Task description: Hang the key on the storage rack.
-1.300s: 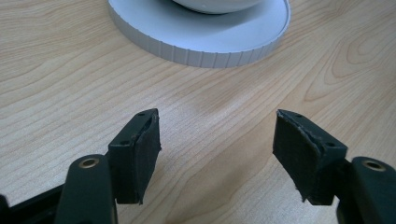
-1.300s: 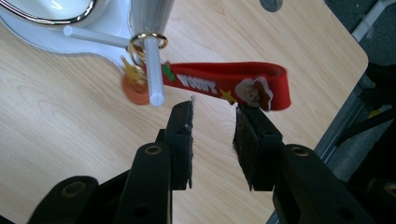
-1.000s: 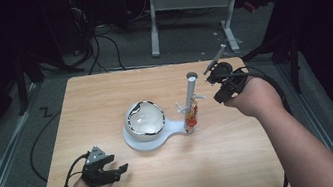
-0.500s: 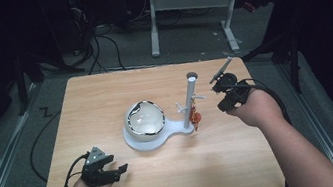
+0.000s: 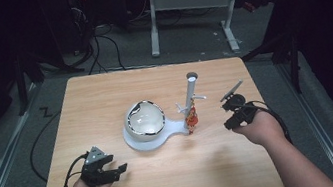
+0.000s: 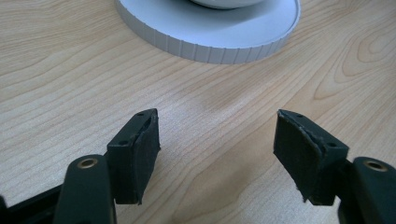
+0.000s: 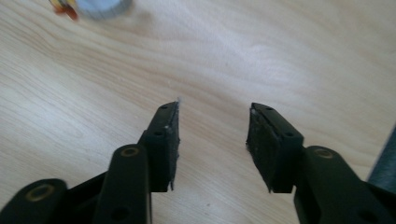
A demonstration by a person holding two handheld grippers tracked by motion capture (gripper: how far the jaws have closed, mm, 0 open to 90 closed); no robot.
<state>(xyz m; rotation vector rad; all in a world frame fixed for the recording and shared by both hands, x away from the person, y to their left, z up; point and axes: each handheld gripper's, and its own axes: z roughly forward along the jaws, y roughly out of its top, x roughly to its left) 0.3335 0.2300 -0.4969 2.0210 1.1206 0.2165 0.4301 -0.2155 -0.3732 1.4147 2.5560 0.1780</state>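
Note:
A white stand (image 5: 176, 130) sits mid-table: a round ribbed base carrying a shiny white bowl (image 5: 144, 119) with a dark rim, and an upright post (image 5: 190, 92) with short pegs. A small orange-red object (image 5: 191, 118) hangs low on the post. My left gripper (image 5: 116, 172) rests near the front left corner, open and empty; in the left gripper view its jaws (image 6: 217, 140) face the base's ribbed rim (image 6: 210, 35). My right gripper (image 5: 228, 115) is right of the post, open and empty. In the right gripper view it (image 7: 212, 135) hovers over bare wood, the orange-red object (image 7: 65, 7) at top left.
The wooden table (image 5: 104, 98) stands on a grey floor. Behind it are a white desk frame (image 5: 191, 3) and loose cables (image 5: 101, 43). A black cable (image 5: 41, 143) trails off the table's left edge from my left gripper.
My right gripper has drawn back from the top of the post toward the near right of the table and dropped lower. The left gripper has not moved.

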